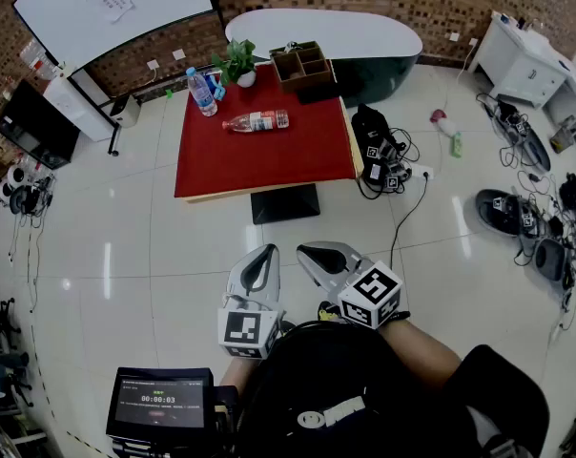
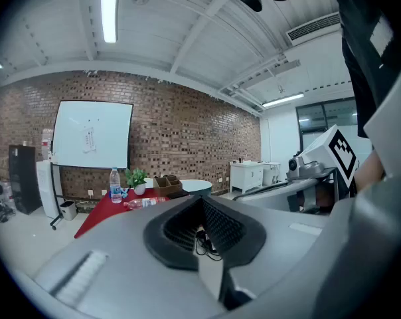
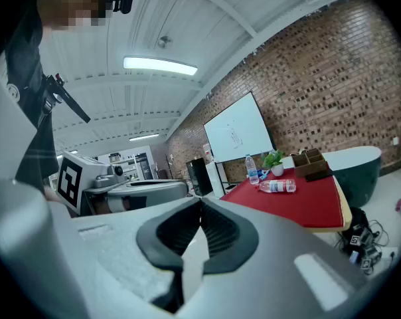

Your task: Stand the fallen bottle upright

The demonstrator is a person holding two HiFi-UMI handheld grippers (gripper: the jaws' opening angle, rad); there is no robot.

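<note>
In the head view, the fallen clear plastic bottle with a red label (image 1: 257,120) lies on its side in the upper middle of the frame, on the red rectangular surface (image 1: 269,160). Its neck points toward the frame's left. Up and left of it stands an upright clear bottle with a blue label (image 1: 202,92), beside a small green potted plant (image 1: 236,63). A brown wooden compartment box (image 1: 303,65) sits at the surface's upper right corner.

Both grippers are low in the middle of that frame, over the white tiled floor (image 1: 126,246) and well apart from the surface. The left gripper (image 2: 202,201) is clenched, with its pads meeting at the tip and nothing between them. The right gripper (image 3: 200,203) is likewise clenched and empty.
</note>
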